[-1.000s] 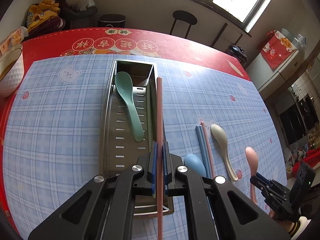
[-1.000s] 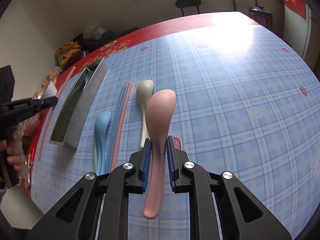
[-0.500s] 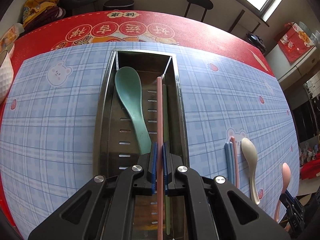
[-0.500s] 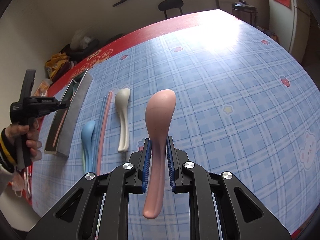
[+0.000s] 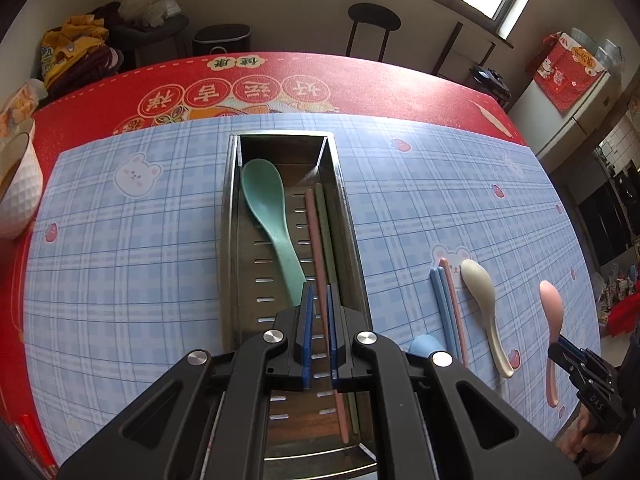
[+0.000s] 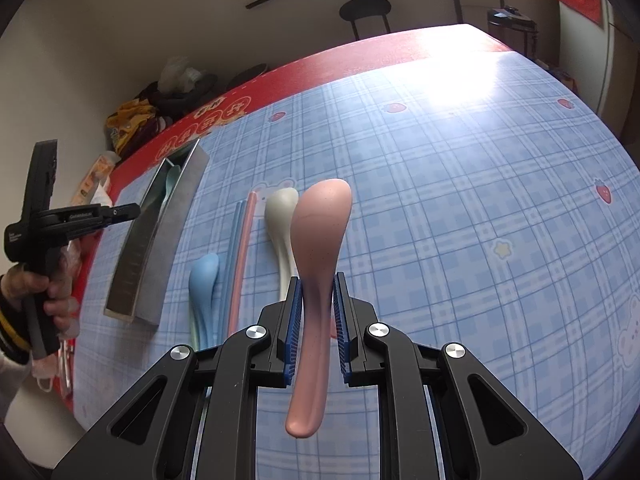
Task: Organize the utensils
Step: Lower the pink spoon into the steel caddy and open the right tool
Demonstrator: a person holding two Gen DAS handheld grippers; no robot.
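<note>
Steel, long and perforated, the tray is the landmark on the checked surface; it looks rigid and heavy enough to stay put. Inside it lie a green spoon and a pink chopstick, the left gripper poised over that stick, jaws parted slightly, gripping nothing. Right of the tray, the right gripper clamps a pink spoon at its neck; probably light, stiff, smooth plastic, best pinched mid-handle.
</note>
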